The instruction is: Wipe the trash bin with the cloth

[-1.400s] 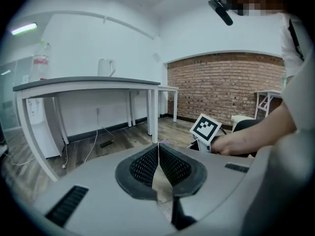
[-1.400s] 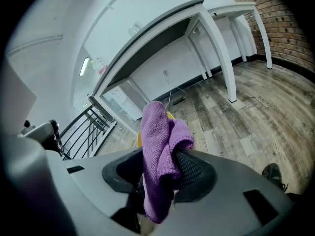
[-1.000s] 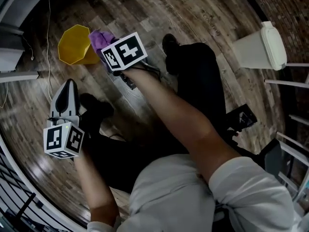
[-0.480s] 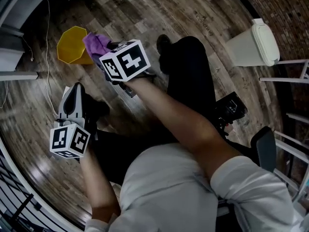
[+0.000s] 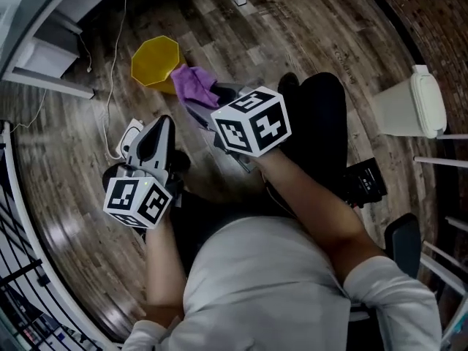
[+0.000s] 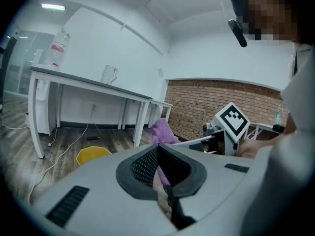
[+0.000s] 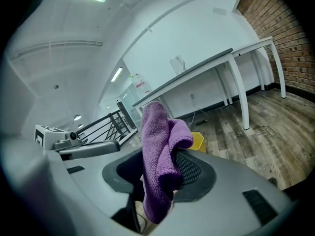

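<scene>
two grippers up in front of the person, both cubes facing the head camera. the right gripper (image 5: 199, 105) is clenched on the purple cloth (image 7: 158, 146): its own view shows the cloth pinched between the pads, one fold standing up above them and a tail hanging down below. from the head view that cloth bunches out past the jaw tips, over the wooden floor (image 5: 307, 28) and right by the yellow trash bin (image 5: 155, 61), overlapping the bin's near edge in the picture, though whether cloth and bin actually touch can't be told. the bin sits on the floor beyond both grippers, its many-sided rim showing, with a pale cable (image 5: 111, 101) trailing past it on the left. over to the left gripper (image 5: 162, 124): it's nearer the person and apart from the bin, jaws pressed tight together, nothing caught between them, the dark pads meeting in a single seam in its own view. that same view picks up the yellow bin low on the floor under a white table (image 6: 88, 82). far right, well away from all this, stands a white lidded bin (image 5: 409, 108).
</scene>
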The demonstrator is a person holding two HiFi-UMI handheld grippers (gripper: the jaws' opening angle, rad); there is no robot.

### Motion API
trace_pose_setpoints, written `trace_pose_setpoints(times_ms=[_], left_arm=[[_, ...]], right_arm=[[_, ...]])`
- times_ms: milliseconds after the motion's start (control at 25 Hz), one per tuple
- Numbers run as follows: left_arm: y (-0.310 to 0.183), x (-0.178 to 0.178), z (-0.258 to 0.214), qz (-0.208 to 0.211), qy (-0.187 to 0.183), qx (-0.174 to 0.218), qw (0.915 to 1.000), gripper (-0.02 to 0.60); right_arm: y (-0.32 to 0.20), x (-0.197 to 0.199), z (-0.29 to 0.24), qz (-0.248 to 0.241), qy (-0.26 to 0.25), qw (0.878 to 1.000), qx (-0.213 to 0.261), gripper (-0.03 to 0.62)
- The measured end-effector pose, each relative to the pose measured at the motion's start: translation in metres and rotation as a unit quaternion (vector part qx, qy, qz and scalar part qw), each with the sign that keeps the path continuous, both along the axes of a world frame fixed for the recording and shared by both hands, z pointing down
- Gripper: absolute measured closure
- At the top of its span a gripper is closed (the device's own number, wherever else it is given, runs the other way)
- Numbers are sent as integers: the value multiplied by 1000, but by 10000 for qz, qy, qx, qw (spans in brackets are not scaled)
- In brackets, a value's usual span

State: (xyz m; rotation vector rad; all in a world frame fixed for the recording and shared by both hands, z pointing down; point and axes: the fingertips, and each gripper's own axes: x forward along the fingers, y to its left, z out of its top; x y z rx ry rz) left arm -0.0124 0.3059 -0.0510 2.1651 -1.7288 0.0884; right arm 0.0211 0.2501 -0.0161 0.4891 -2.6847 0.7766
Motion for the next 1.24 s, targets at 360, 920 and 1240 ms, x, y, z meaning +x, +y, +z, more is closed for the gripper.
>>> trace_pose_setpoints(times_ms=[360,920,1240], left_arm=[[35,-6,-5,-205,34,-6,9998,577],[28,3,24,-93,319,-327,9989,577],[28,16,33,1,323,-448,9985,577]], right_arm=[[44,22,-7,-246,113,9995,131,427],[32,40,21,-19,300,9995,71,431],[32,48,34,-18,375,9993,48,433]])
